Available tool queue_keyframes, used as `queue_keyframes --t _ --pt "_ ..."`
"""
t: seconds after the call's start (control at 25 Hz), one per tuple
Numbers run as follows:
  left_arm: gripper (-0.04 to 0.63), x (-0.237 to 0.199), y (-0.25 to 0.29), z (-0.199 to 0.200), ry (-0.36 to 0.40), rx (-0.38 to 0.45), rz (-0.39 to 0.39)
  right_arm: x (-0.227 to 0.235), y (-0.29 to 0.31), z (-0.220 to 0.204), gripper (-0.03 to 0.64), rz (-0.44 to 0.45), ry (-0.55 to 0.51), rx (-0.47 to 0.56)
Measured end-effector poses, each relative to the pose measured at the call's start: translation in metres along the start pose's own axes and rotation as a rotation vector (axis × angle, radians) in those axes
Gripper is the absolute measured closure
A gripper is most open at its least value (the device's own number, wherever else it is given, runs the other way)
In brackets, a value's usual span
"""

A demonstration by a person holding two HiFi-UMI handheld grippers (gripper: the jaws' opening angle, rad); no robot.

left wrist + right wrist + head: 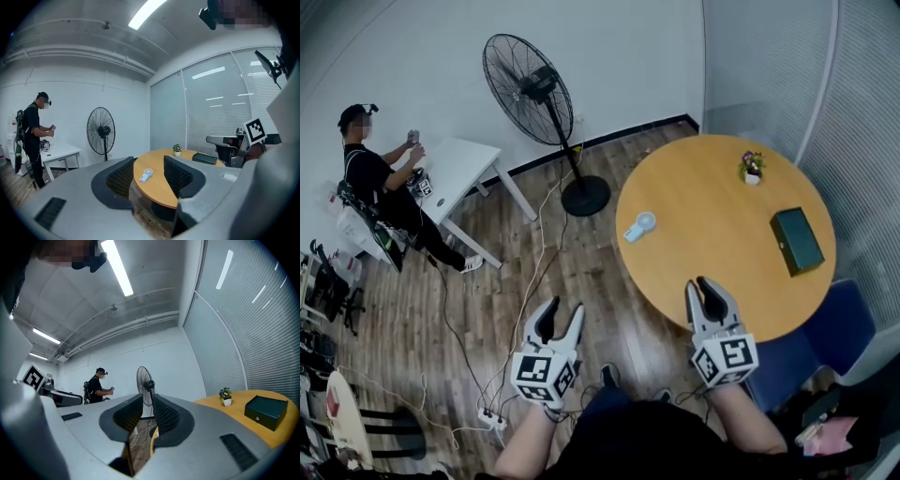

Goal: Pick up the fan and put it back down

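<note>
A small pale-blue hand-held fan (639, 226) lies flat on the left part of the round wooden table (712, 187). In the left gripper view the same small fan (146, 175) shows between the two jaws, well beyond them. My left gripper (562, 309) hangs over the floor left of the table, open and empty; it also shows in its own view (148, 164). My right gripper (701, 284) hovers at the table's near edge, jaws a narrow gap apart with nothing held, and points level (147, 401).
A dark green box (797, 240) and a small potted plant (752, 169) sit on the table's right half. A tall black standing fan (530, 89) stands beyond the table, and a person (375, 178) at a white desk (459, 169). Cables and a power strip (492, 419) lie on the floor; a blue chair (834, 328) is at right.
</note>
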State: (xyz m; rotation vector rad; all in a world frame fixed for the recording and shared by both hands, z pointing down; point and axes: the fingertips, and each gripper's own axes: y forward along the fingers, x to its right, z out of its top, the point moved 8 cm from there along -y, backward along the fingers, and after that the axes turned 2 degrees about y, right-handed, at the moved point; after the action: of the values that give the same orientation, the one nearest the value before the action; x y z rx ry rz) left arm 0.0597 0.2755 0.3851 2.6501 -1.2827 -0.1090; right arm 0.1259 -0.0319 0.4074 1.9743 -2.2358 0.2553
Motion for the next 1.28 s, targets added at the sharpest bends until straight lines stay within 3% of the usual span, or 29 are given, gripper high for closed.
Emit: queue_keyframes --t 0.24,0.48,0.84,1.28 --pt "0.397 -0.017 0.04 -0.004 -0.026 -0.006 -0.035 0.014 0.015 0.002 0.541 -0.056 -0.019 -0.002" --pt "0.397 -0.041 0.114 0.002 -0.043 0.016 -0.159 0.036 0.044 0.002 0.545 -0.201 -0.034 -0.01" --pt "0.397 -0.11 0.239 0.018 -0.067 0.001 -0.352 0.032 0.137 0.016 0.548 -0.363 -0.097 -0.029" --pt "0.397 -0.177 0.346 0.003 -0.071 -0.067 -0.497 0.012 0.209 0.003 0.557 -0.539 -0.123 -0.097"
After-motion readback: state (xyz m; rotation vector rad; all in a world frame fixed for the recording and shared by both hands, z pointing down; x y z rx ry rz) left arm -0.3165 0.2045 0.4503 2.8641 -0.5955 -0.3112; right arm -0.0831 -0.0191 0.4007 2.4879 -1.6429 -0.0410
